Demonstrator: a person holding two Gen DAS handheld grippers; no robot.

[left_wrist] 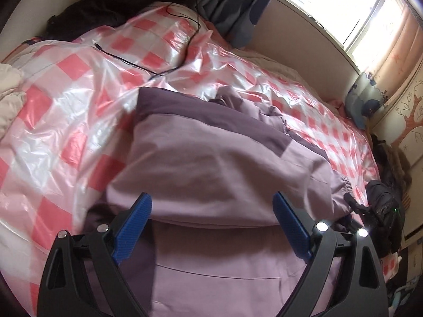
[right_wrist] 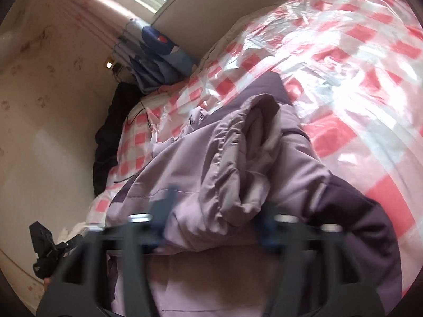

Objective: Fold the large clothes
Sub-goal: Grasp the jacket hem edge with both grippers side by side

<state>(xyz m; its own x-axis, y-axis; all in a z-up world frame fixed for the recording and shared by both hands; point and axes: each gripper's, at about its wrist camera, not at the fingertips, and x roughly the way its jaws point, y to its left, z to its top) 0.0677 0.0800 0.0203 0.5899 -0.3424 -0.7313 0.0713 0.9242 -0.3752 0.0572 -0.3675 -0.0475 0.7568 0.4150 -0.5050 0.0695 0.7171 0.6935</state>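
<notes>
Blurred jaws over the lilac-and-purple padded jacket point(left_wrist: 216, 158)

We see the left gripper point(left_wrist: 211, 208) spread wide, empty; the right gripper point(right_wrist: 216, 211) is smeared, its jaws' grip unreadable.

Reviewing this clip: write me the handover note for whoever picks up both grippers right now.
Left gripper: open, nothing between its blue fingers, poised over the jacket.
Right gripper: blurred in its own view; jaws look apart, with a bunched fold of the jacket between them. A firm grip cannot be confirmed.
Lilac jacket with dark purple panels lies on the pink checked plastic sheet covering the bed. A black cable lies on the sheet beyond it.
Done: one part appears folded across the body.
Left: check the right gripper's hold, finish the folds, flatten the bundle.
</notes>
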